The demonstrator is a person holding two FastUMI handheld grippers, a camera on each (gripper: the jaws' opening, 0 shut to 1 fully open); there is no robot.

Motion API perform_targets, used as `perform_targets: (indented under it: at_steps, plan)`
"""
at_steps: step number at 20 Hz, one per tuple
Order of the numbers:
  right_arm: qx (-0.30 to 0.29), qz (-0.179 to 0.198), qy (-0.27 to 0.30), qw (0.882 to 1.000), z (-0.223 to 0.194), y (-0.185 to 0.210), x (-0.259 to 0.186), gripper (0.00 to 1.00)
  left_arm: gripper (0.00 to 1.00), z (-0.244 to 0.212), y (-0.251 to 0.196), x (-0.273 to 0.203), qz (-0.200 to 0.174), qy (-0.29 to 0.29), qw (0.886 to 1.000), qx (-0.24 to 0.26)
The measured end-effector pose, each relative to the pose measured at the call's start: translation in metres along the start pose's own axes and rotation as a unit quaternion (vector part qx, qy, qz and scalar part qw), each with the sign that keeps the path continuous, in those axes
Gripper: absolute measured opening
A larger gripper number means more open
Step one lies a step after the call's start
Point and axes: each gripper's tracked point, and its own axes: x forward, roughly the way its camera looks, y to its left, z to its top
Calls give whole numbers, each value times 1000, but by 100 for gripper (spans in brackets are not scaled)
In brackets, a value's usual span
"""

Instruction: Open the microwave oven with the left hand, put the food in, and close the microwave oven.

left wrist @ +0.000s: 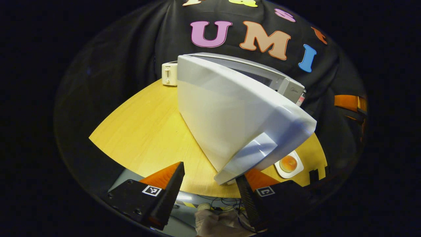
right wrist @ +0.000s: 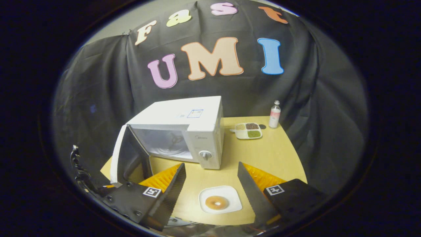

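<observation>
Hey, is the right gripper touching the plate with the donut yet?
Apart. In the right gripper view, the right gripper is open, and the plate lies between its fingers with bare table showing on both sides.

One white box-shaped microwave oven with its door open, one white toaster, one white square plate bearing one round browned bun, one white three-compartment tray, one small clear bottle, all on one yellow wooden bench.

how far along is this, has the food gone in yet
Done: the microwave door stands swung open, and the cavity looks bare. In hand: the left gripper sits open at the door's outer edge, and the right gripper hovers open over the plate with the doughnut, not yet gripping it. Left: lift the food in, then close the door.
</observation>
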Motion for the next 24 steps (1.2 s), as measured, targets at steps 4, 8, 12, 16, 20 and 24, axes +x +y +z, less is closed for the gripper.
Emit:
perform_targets:
  at_steps: [4, 8, 12, 16, 20, 24]
  plan:
    - [-1, -5, 11, 1000, -14, 7, 6, 92, 89, 1, 44, -21, 32, -6, 999, -25]
    - [5, -8, 26, 1000, -33, 13, 17, 99, 88, -2, 85, -35, 49, -11, 997, -58]
    - [8, -34, 48, 998, -63, 1, 29, 99, 88, -4, 112, -44, 43, -13, 995, -93]
    - [1, -51, 81, 995, -99, -9, 40, 99, 88, -3, 140, -50, 50, -17, 994, -99]
    - [-32, -57, 133, 989, -144, -19, 51, 99, 89, -1, 179, -61, 83, -30, 990, -107]
    - [-32, -35, 194, 980, -190, -18, 64, 100, 88, 19, 226, -77, 134, -65, 980, -135]
